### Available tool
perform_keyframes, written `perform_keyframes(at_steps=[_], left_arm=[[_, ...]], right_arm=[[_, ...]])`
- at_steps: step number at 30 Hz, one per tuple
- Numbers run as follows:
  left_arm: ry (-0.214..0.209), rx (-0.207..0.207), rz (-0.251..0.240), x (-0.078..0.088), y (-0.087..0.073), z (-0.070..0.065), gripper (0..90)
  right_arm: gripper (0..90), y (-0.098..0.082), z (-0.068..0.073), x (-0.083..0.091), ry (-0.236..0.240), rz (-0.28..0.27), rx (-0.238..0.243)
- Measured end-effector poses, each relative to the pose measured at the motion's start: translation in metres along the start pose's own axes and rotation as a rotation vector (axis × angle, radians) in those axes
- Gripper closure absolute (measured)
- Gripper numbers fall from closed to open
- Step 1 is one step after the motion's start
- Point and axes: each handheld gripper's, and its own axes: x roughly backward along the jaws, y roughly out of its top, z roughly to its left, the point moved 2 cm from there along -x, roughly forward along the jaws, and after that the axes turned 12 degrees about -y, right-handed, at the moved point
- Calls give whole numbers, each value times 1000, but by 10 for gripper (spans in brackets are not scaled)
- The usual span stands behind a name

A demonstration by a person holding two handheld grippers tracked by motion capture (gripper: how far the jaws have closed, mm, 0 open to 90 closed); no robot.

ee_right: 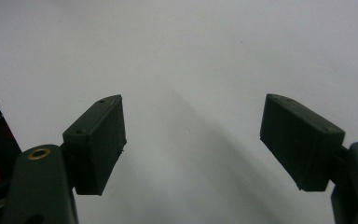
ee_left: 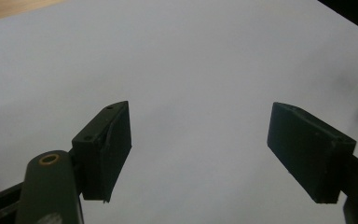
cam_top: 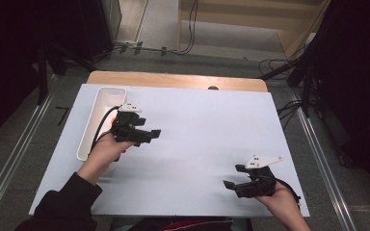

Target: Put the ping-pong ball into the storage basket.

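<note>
White sheeting covers my table, with a wooden edge at the far side and grey floor and cables beyond. My left gripper hovers above the sheet just beside a long white tray, jaws standing wide with nothing between them. My right gripper sits at the near right, well apart from the tray, jaws wide and empty too.

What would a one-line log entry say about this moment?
left tongs: open, empty, beside white tray | right tongs: open, empty | white table: bare between them
</note>
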Motion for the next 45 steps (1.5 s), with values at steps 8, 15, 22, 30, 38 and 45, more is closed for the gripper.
perform_keyframes(at_steps=[8, 15, 22, 30, 38, 45], left_arm=[[-13, 0, 3, -2, -5, -6, 216], [-17, -17, 20, -6, -11, -13, 216], [-32, -35, 33, -9, -19, -21, 216], [-56, -75, 47, -10, -29, -26, 216], [-80, -104, 49, -8, -35, -32, 216], [-96, -120, 43, -8, -43, -36, 216]], right_arm=[[207, 0, 0, 0, 1, 1, 0], [207, 0, 0, 0, 1, 1, 1], [207, 0, 0, 0, 1, 1, 2], [207, 0, 0, 0, 2, 3, 4], [207, 0, 0, 0, 2, 6, 1], [207, 0, 0, 0, 3, 5, 1]])
